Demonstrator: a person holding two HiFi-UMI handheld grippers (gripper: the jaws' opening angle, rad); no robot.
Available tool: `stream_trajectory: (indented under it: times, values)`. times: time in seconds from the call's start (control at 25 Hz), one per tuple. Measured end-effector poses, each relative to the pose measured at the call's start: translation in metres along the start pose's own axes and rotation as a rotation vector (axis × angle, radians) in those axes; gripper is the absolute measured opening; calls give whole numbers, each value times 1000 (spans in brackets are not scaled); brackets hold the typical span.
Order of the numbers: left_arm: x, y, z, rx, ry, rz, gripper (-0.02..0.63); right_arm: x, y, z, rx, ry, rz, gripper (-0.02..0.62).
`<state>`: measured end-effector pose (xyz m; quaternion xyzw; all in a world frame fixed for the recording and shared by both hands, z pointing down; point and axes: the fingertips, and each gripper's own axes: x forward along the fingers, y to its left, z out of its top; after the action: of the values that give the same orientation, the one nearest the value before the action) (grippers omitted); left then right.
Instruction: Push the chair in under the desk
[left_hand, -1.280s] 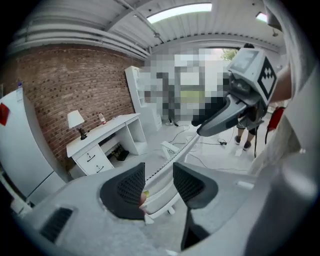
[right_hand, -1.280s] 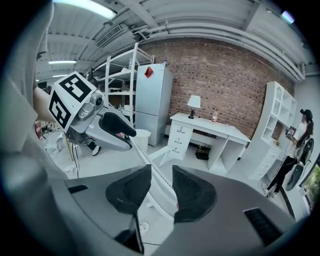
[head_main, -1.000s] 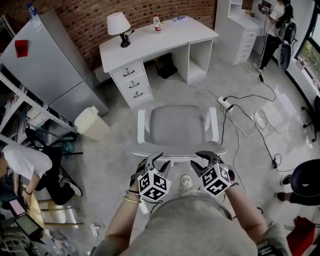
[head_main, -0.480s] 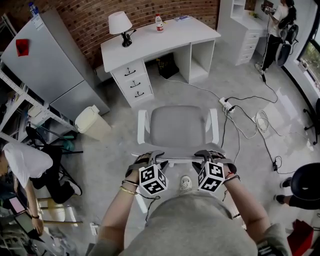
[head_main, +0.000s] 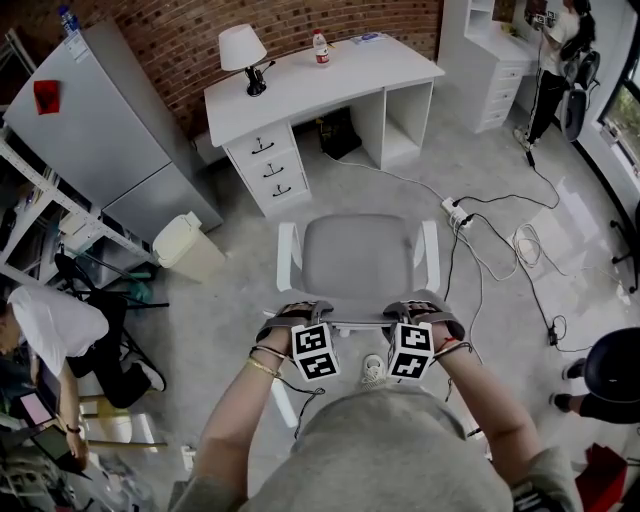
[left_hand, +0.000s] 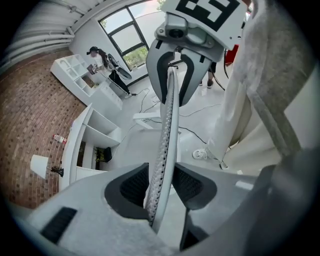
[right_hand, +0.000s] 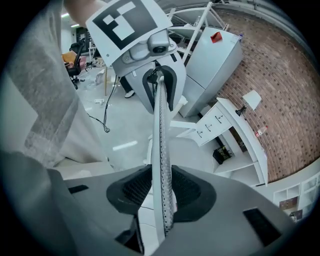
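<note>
My left gripper (left_hand: 162, 187) straddles the top edge of the backrest (left_hand: 167, 125); its jaws have just been closing, and the dark, finely ribbed pads now meet both faces of that edge, which runs slightly askew between them; I read that as a grip, at a fairly wide opening. My right gripper (right_hand: 161, 192) has the same edge further along, its pads flush against either side at a middling opening; each gripper view shows the other gripper clamped over the rail ahead of it. The rail itself is thin: a strip of pale perforated mesh set beside a smooth white plastic frame.

From the head view, both grippers point steeply down at the near end of the chair (head_main: 360, 255), one towards each corner of the backrest. The seat is a rounded square of grey fabric; two straight white armrests (head_main: 286, 255) flank it.

The chair stands on a bare grey concrete floor (head_main: 240, 300), facing the desk (head_main: 320, 80) but well apart from it, not under it. The desk is white with a curved top; three drawers (head_main: 265, 165) with small dark handles are on its left, an open kneehole sits in the middle, and an open cubby on its right. On the top stand a lamp (head_main: 240, 50) with a white conical shade on a dark base, and a small bottle (head_main: 321, 47). Behind is a red brick wall (head_main: 300, 20); a white power strip (head_main: 455, 212) with trailing cables lies to the right of the chair.
</note>
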<state>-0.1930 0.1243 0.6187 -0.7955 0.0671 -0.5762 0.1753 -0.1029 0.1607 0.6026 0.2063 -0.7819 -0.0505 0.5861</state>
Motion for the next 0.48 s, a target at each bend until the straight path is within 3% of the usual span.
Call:
stream_trajectory:
  times: [0.48]
  values:
    - [29,-1,-2,61,51,-26,98,23,-2,2,-30,15,21,100]
